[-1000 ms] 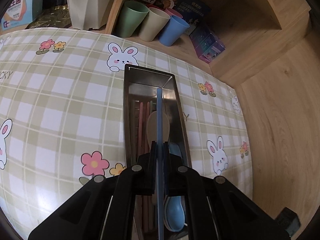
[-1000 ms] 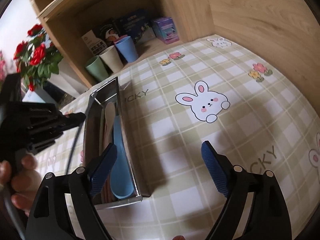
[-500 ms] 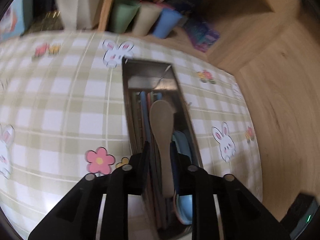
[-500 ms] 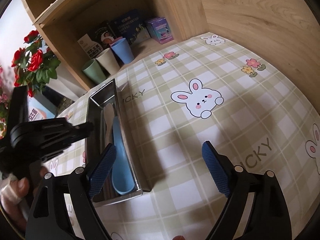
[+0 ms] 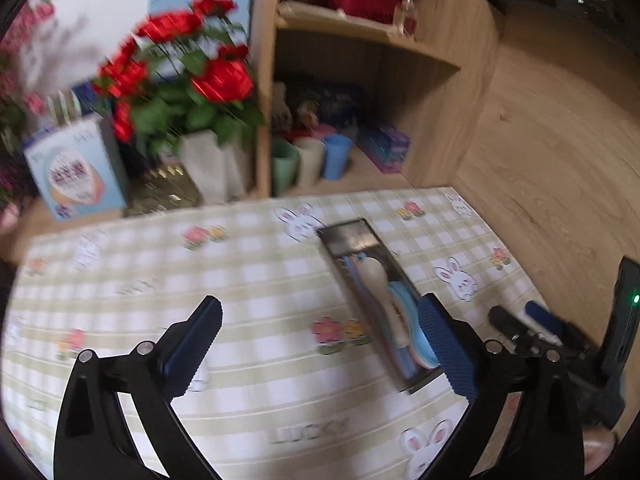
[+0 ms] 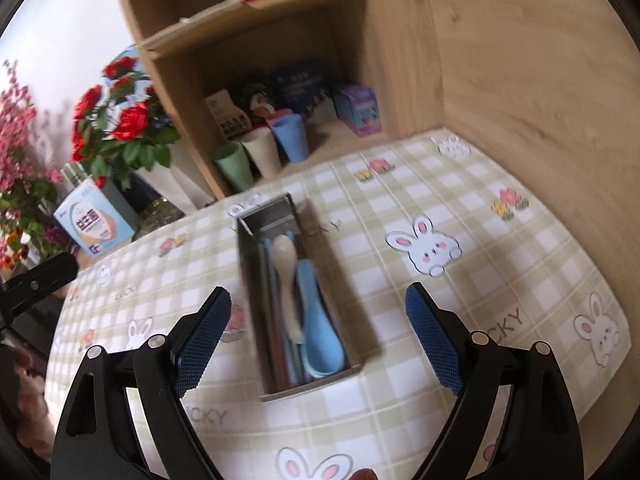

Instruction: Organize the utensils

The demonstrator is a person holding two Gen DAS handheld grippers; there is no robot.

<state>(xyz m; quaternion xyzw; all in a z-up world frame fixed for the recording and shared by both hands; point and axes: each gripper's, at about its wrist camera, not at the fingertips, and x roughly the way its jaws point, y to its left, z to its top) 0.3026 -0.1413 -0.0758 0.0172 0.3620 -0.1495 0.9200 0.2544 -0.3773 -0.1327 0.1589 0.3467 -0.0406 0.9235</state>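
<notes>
A long metal tray (image 6: 316, 386) lies on the checked bunny tablecloth and holds a cream spoon (image 6: 286, 264), a blue spoon (image 6: 320, 328) and several thin sticks (image 6: 280, 344). My right gripper (image 6: 318, 308) hovers above the tray's near end, open and empty. In the left wrist view the tray (image 5: 352, 236) sits to the right. My left gripper (image 5: 320, 320) is above the cloth to the tray's left, its jaws opening wide with nothing between them. One finger (image 6: 40, 280) of the left gripper shows at the left edge of the right wrist view.
A wooden shelf behind the table holds a green cup (image 6: 234, 168), a cream cup (image 6: 262, 152), a blue cup (image 6: 290, 136) and boxes (image 6: 358, 110). Red flowers in a white vase (image 5: 212, 164) and a light blue carton (image 5: 78, 168) stand at the back left. A wooden wall (image 6: 540, 100) bounds the right side.
My left gripper let go of the thin blue stick into the tray, opened wide, then rose and swung back to the left. The right gripper also rose, still open.
</notes>
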